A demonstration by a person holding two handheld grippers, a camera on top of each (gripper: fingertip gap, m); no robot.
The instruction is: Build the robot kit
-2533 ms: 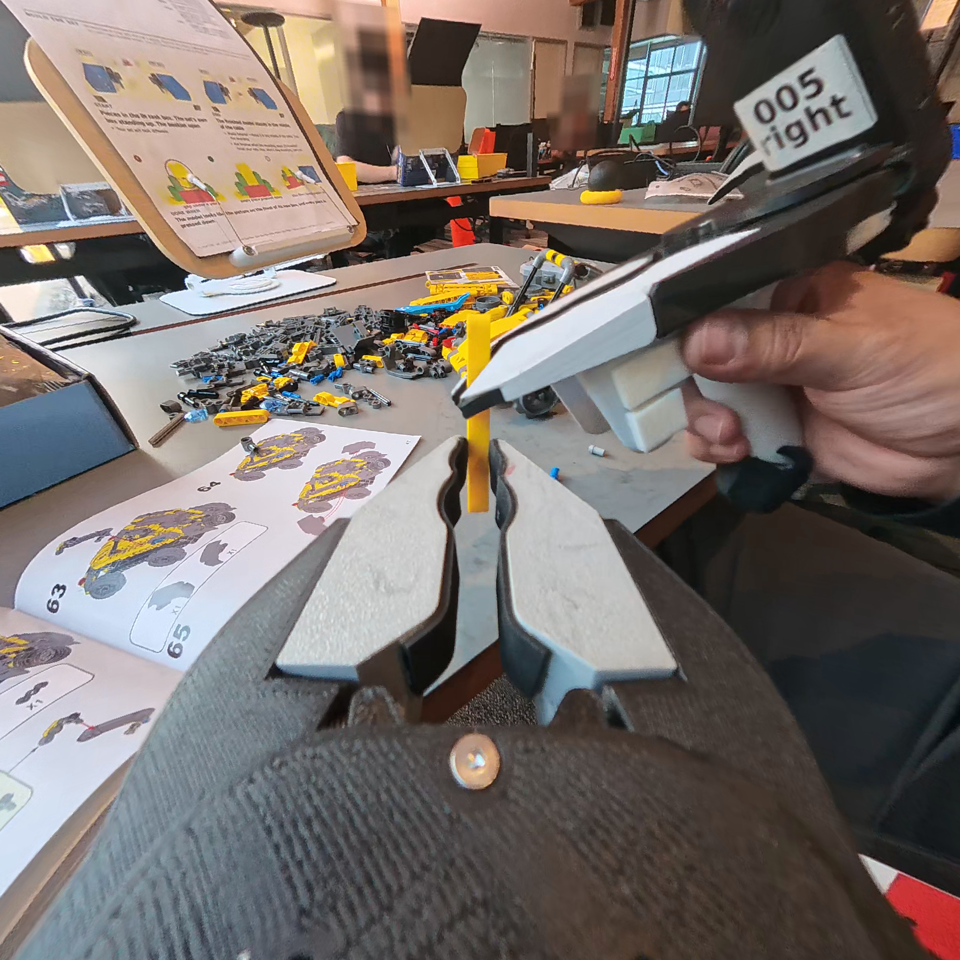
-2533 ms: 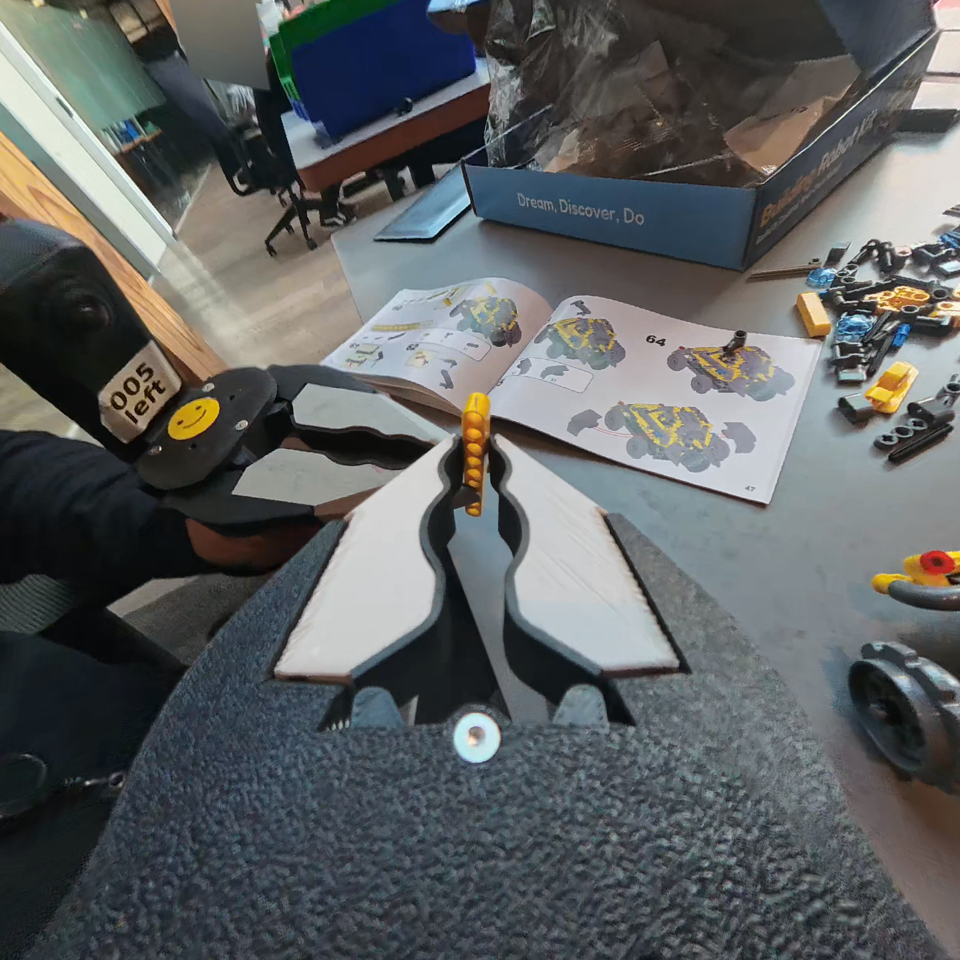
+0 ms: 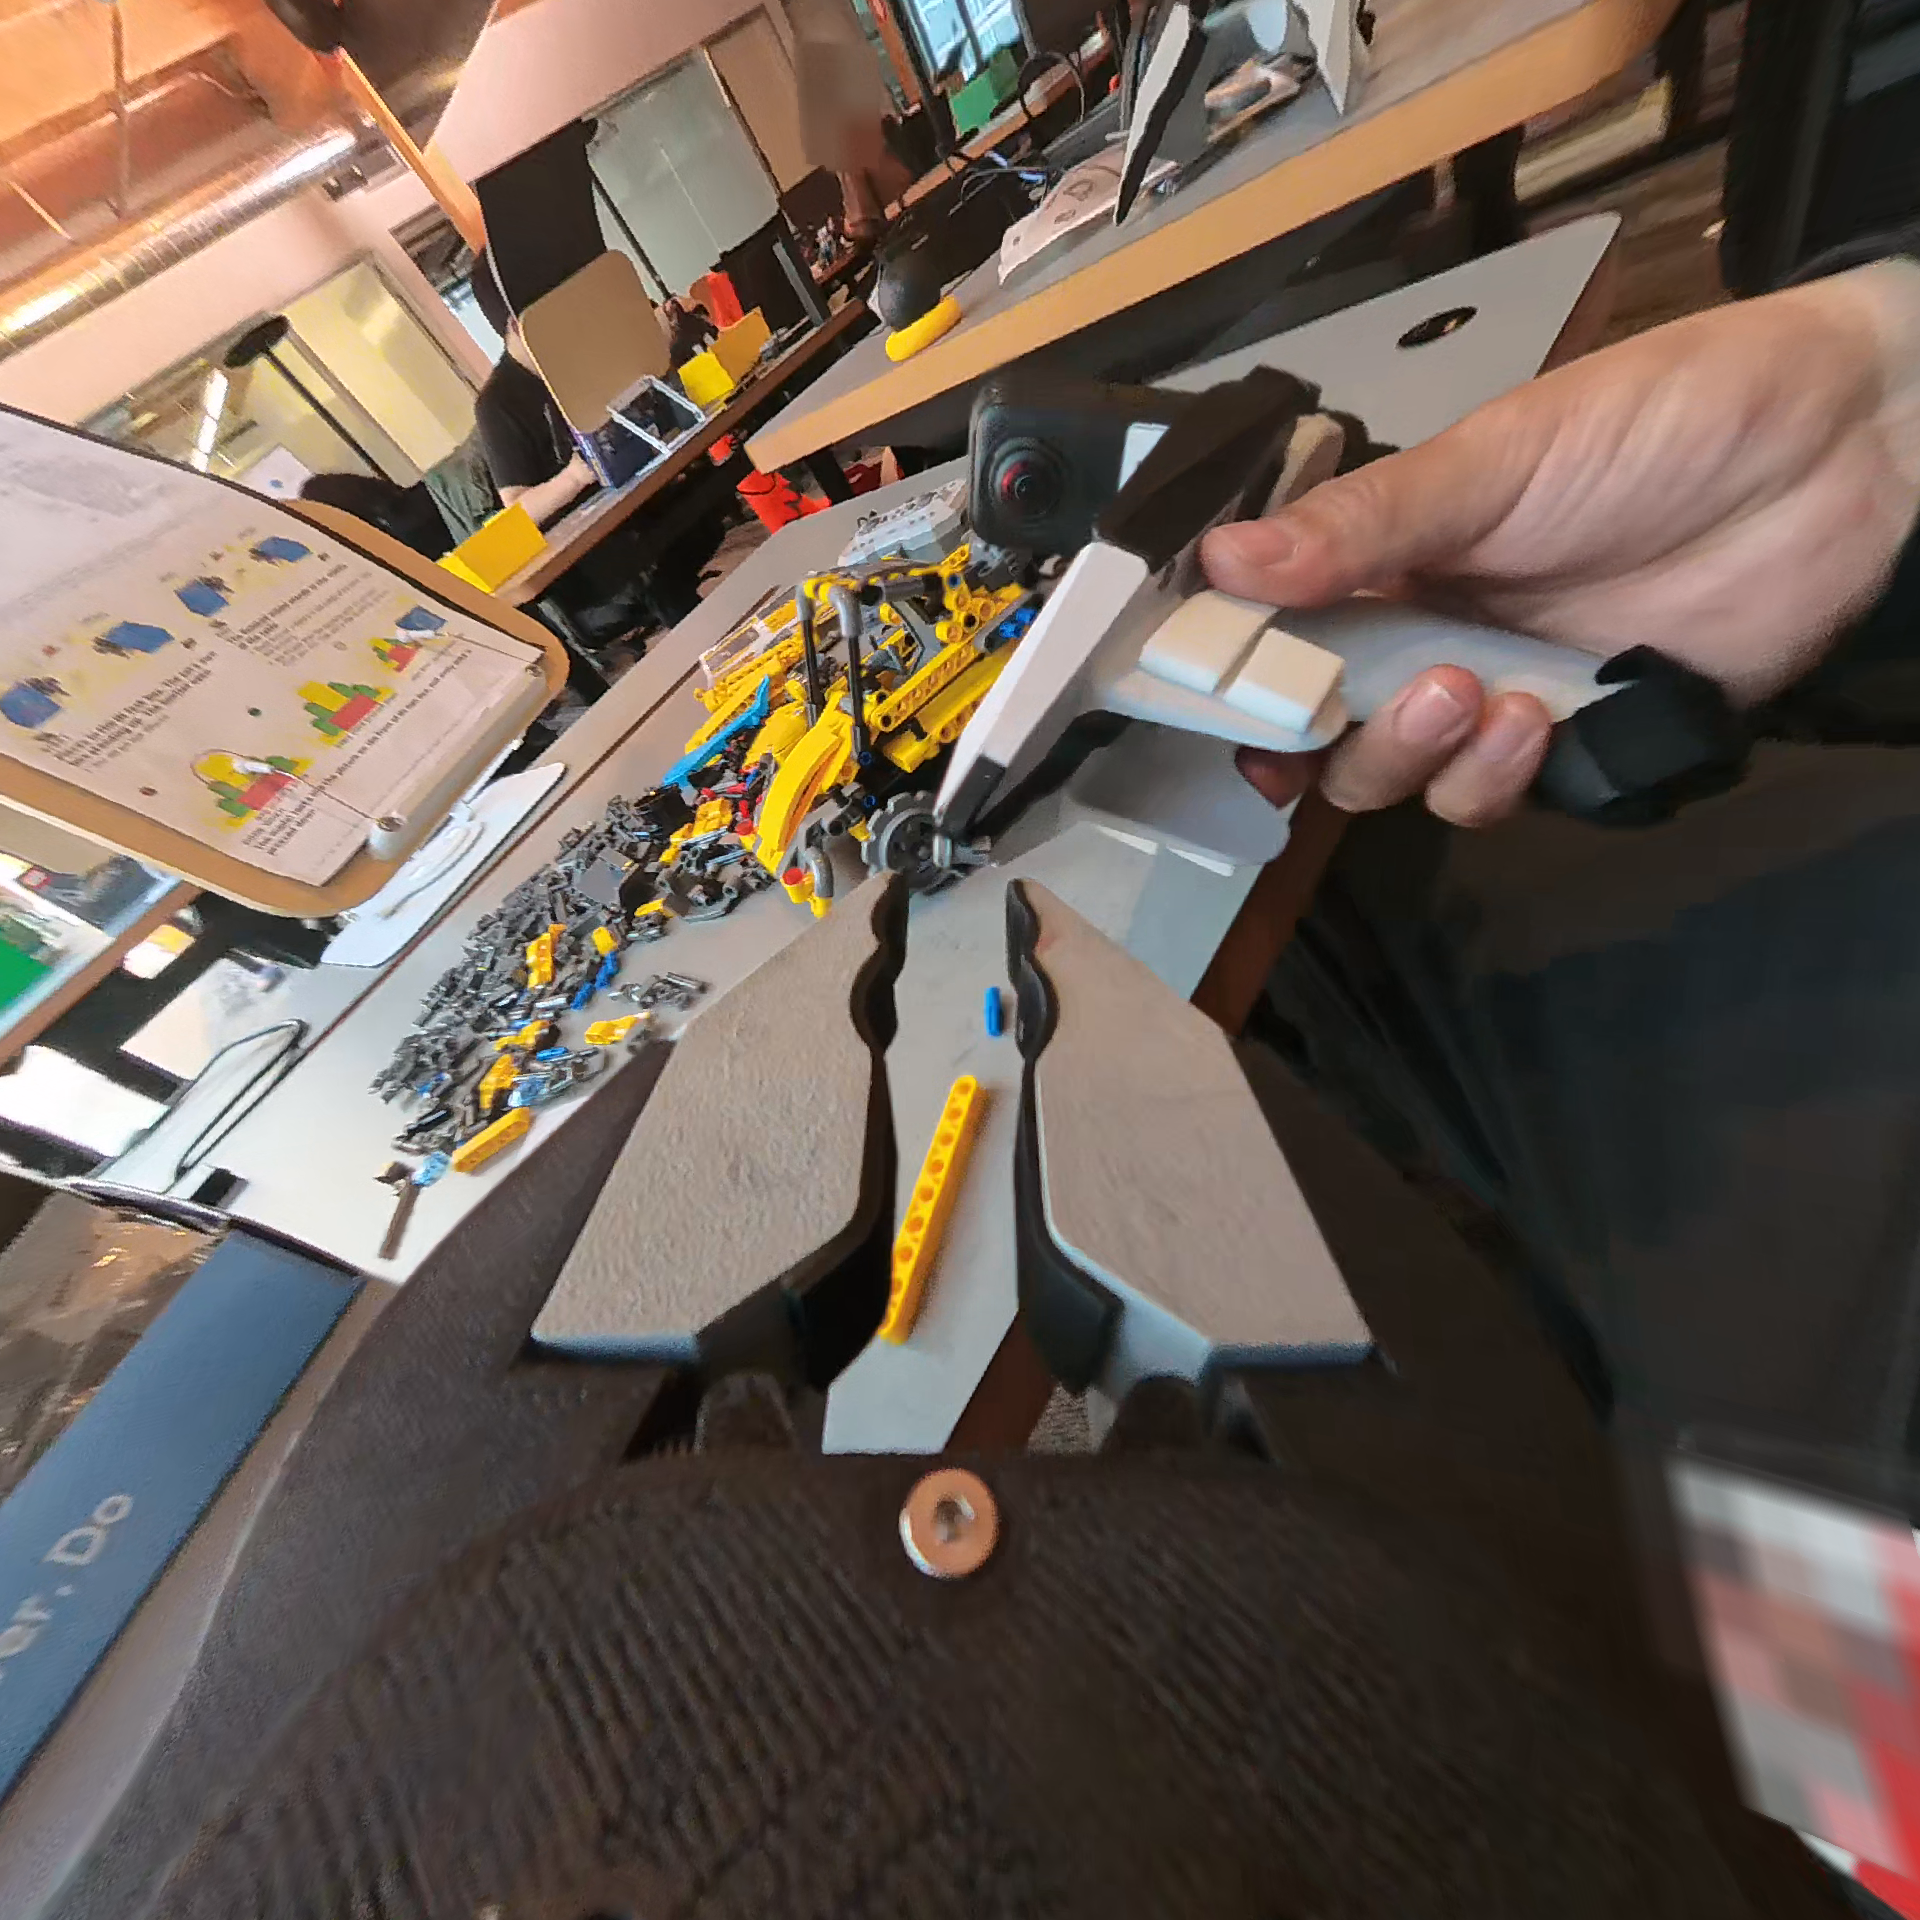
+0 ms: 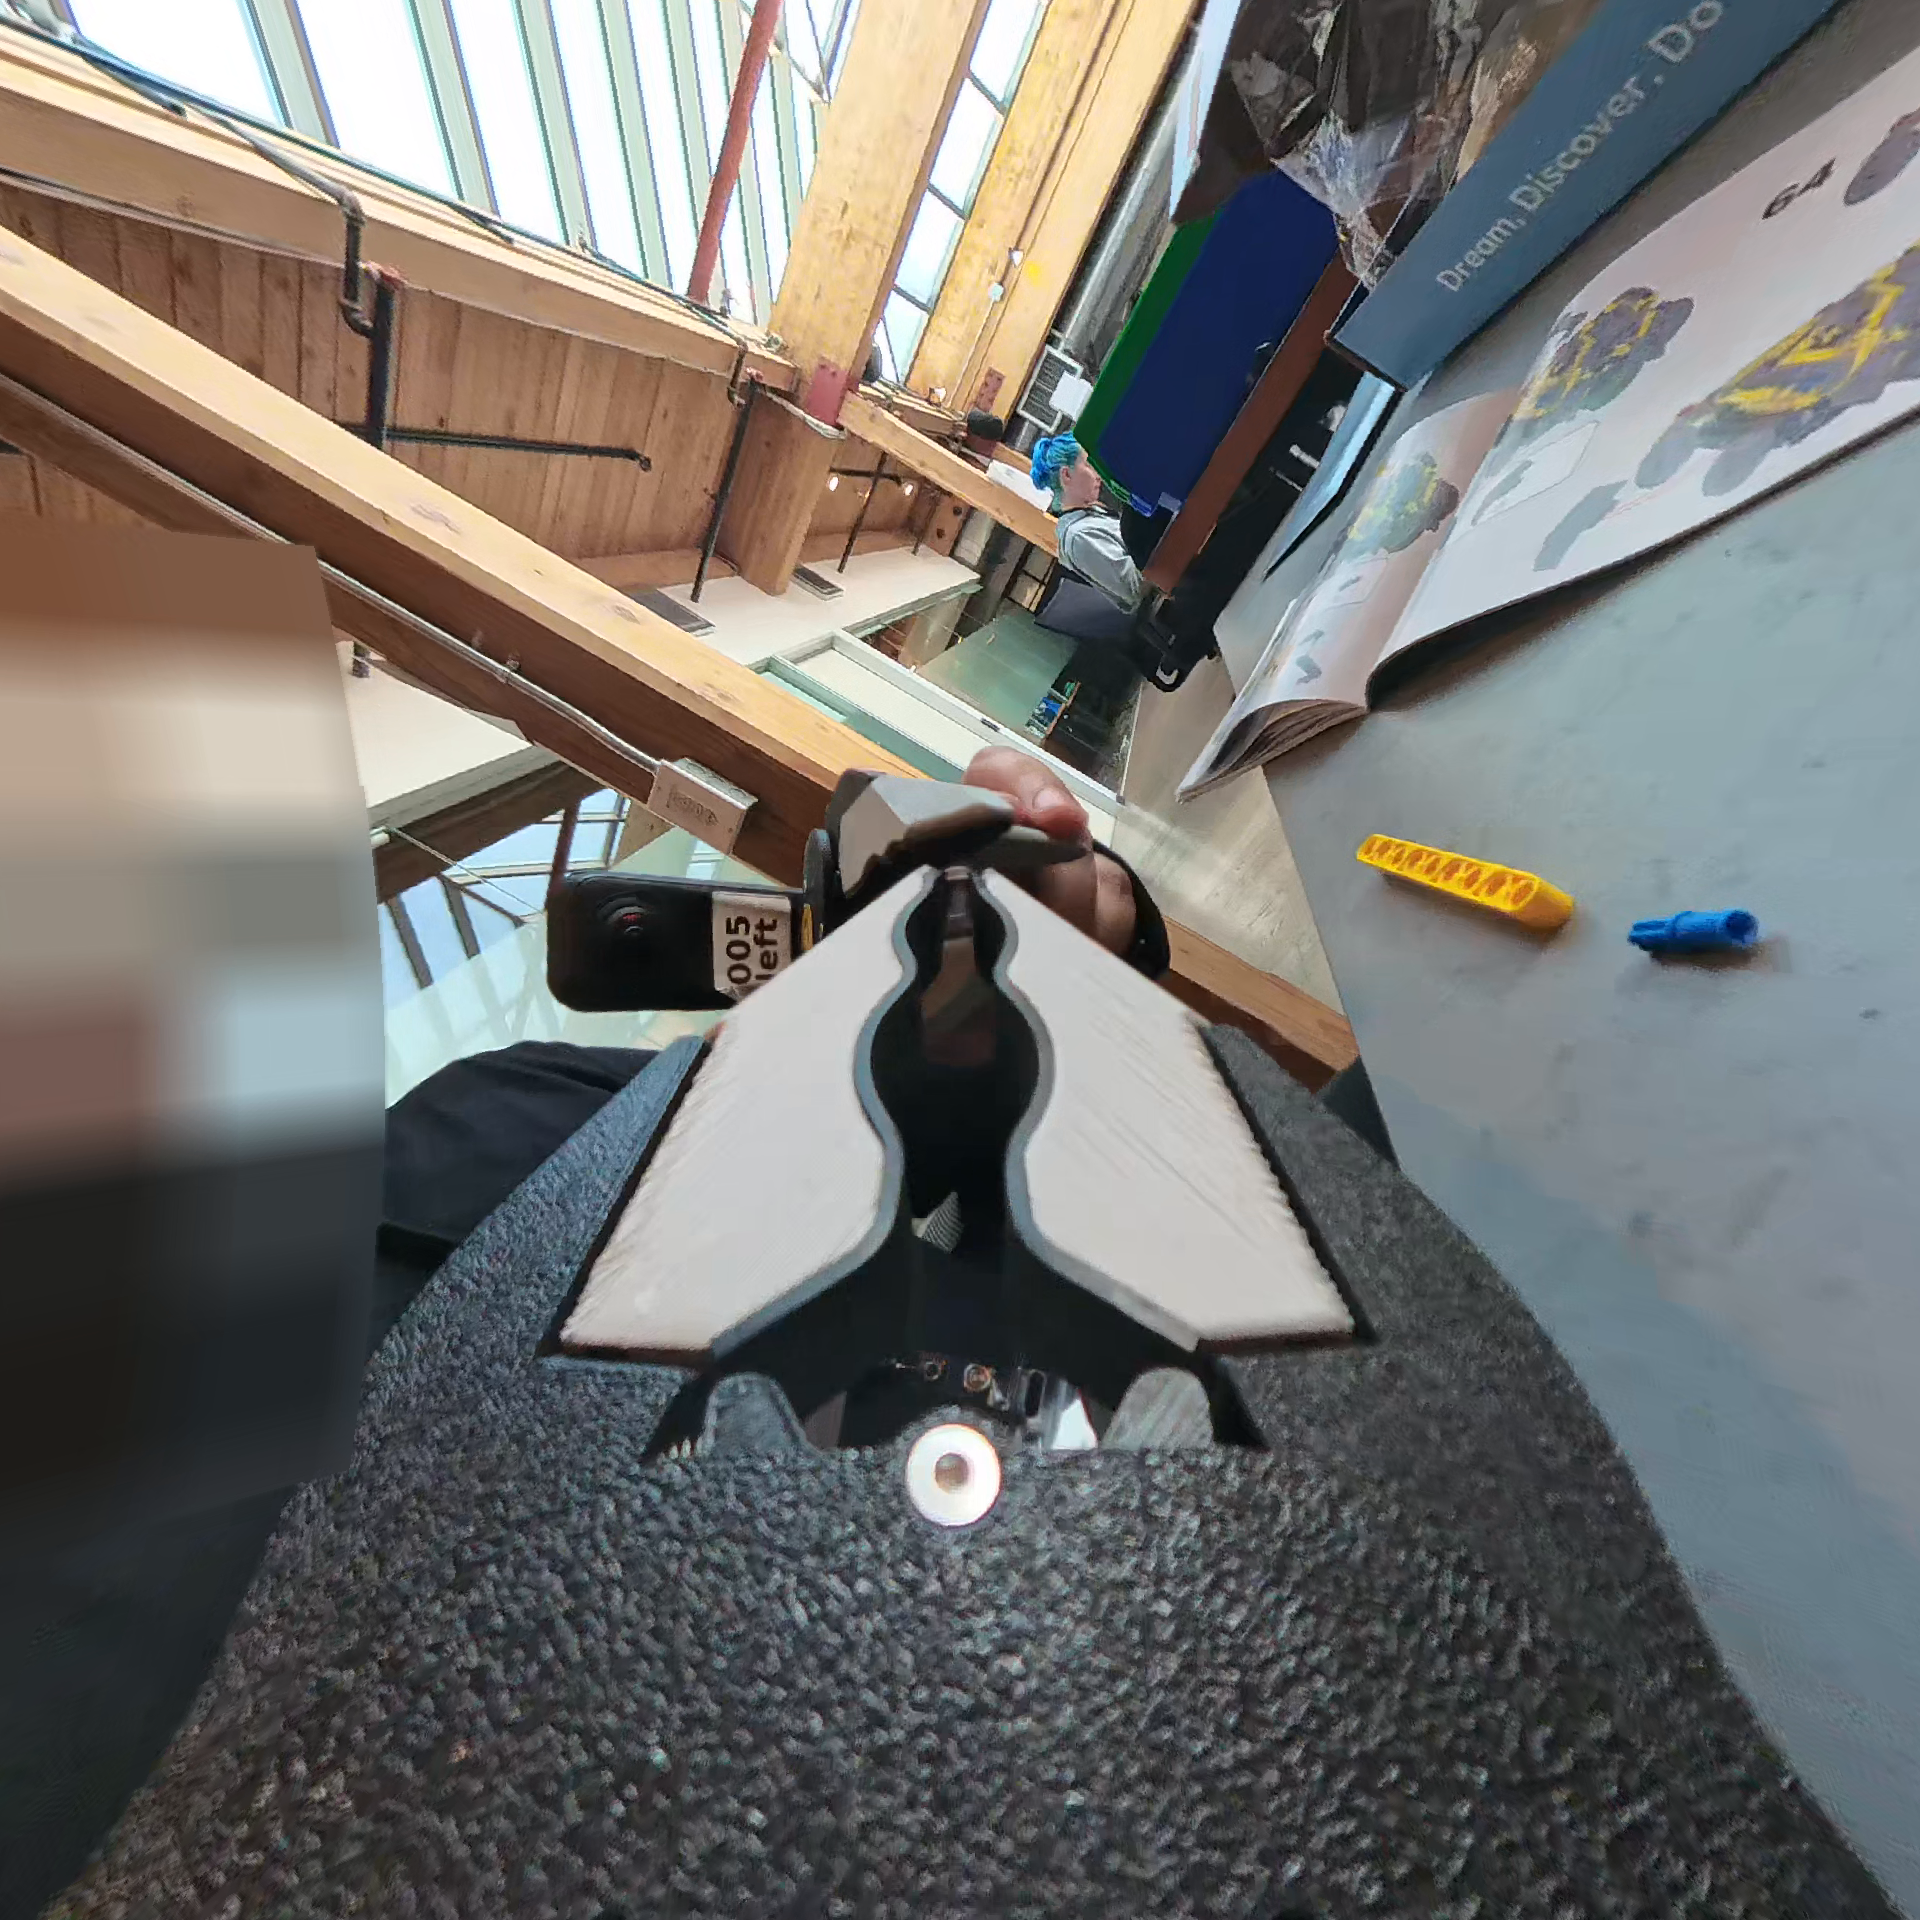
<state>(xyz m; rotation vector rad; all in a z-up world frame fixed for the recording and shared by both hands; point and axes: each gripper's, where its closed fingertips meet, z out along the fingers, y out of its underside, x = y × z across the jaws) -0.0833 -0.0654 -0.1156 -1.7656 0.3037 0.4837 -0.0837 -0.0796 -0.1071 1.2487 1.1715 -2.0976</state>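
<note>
On the table (image 3: 1164,894), the yellow beam (image 3: 932,1205) now lies released.

yellow beam (image 3: 932,1207) | blue pin (image 3: 993,1010) | booklet (image 4: 1621,447) | loose parts (image 3: 540,997)

bare table (image 3: 940,1049) around yellow beam (image 3: 930,1205) and blue pin (image 3: 992,1010). beyond, parts pile (image 3: 540,997) and model (image 3: 862,686) block.
</note>
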